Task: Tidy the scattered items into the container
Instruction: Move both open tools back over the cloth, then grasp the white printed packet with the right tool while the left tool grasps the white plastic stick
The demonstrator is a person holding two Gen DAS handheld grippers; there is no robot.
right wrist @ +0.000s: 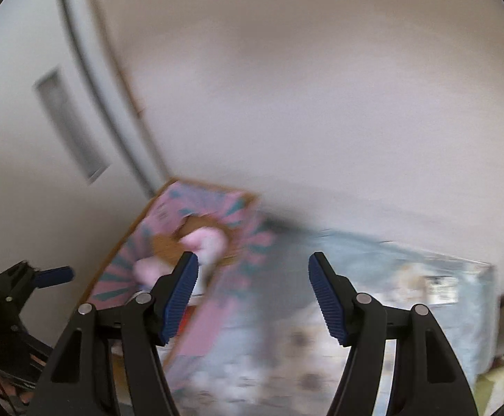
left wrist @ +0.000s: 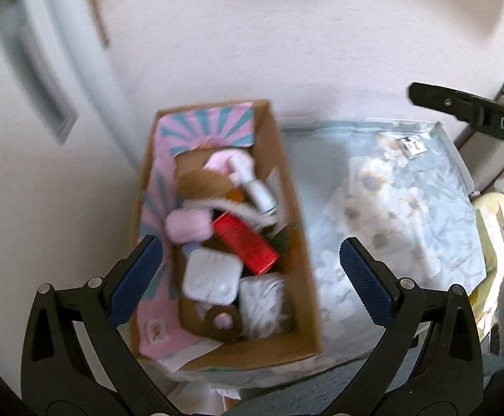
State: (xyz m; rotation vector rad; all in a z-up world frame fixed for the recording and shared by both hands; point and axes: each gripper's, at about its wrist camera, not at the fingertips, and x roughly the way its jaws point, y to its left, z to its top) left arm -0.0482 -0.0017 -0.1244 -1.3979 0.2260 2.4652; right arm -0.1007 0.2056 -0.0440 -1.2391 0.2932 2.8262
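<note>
Two wrist fisheyes, angled down from above

Both face the wall and share the cardboard box (left wrist: 286, 180) (right wrist: 120, 242) and floral cloth (left wrist: 408, 208) (right wrist: 408, 294).

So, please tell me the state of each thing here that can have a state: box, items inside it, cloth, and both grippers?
Cardboard box: open at the top, filled with items.
Red box: lying flat inside the cardboard box.
White pump bottle: lying on its side inside.
Pink soft item: resting on top of the pile.
Floral cloth: spread flat, nothing loose on it.
Left gripper: open, empty.
Right gripper: open, empty.
</note>
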